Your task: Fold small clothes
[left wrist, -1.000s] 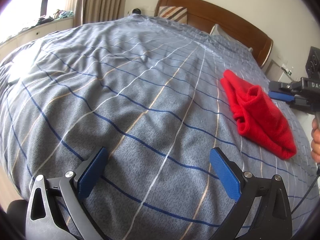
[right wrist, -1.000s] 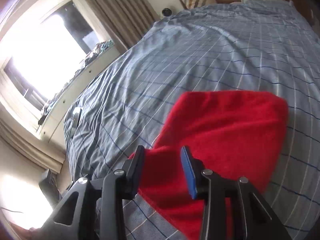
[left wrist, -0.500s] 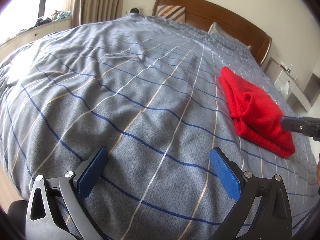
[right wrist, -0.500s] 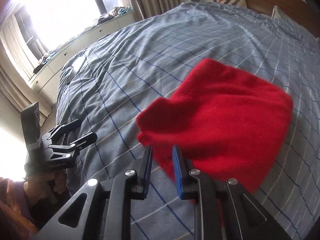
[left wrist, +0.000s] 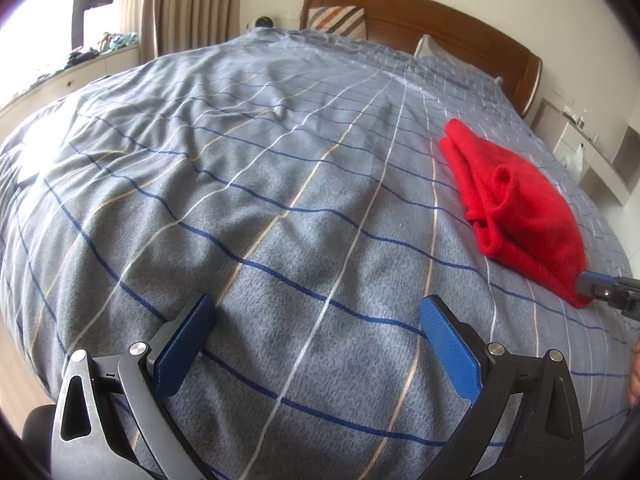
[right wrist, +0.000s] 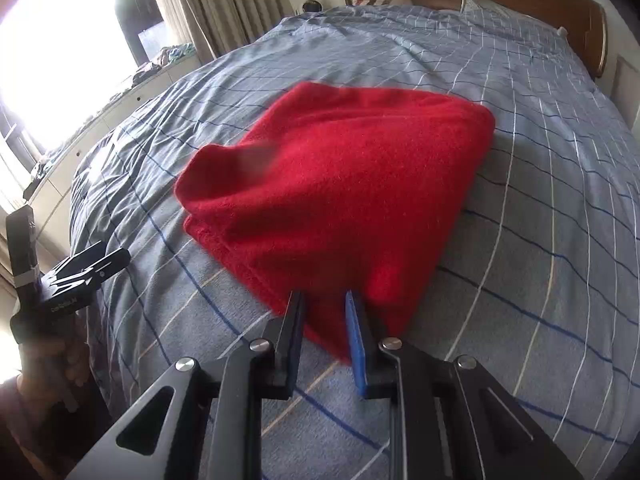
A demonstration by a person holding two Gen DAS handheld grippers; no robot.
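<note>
1. One red garment (right wrist: 340,184) lies on the bed (left wrist: 240,200), a fuzzy fleece-like cloth folded into a rough, thick wedge with a rolled fold along one edge.
2. The right gripper (right wrist: 324,300) has its blue-padded fingers (right wrist: 356,332) narrowed on the garment's near corner, red cloth pinched between them.
3. The left gripper (left wrist: 316,320) hangs over bare bedding well apart from the garment, fingers (left wrist: 448,344) spread wide, nothing between them.
4. The bedcover is soft grey fabric, gridded with navy, white and tan lines, gently wrinkled.
5. A glossy wooden headboard (left wrist: 440,24) curves behind a striped pillow (left wrist: 336,20).
</note>
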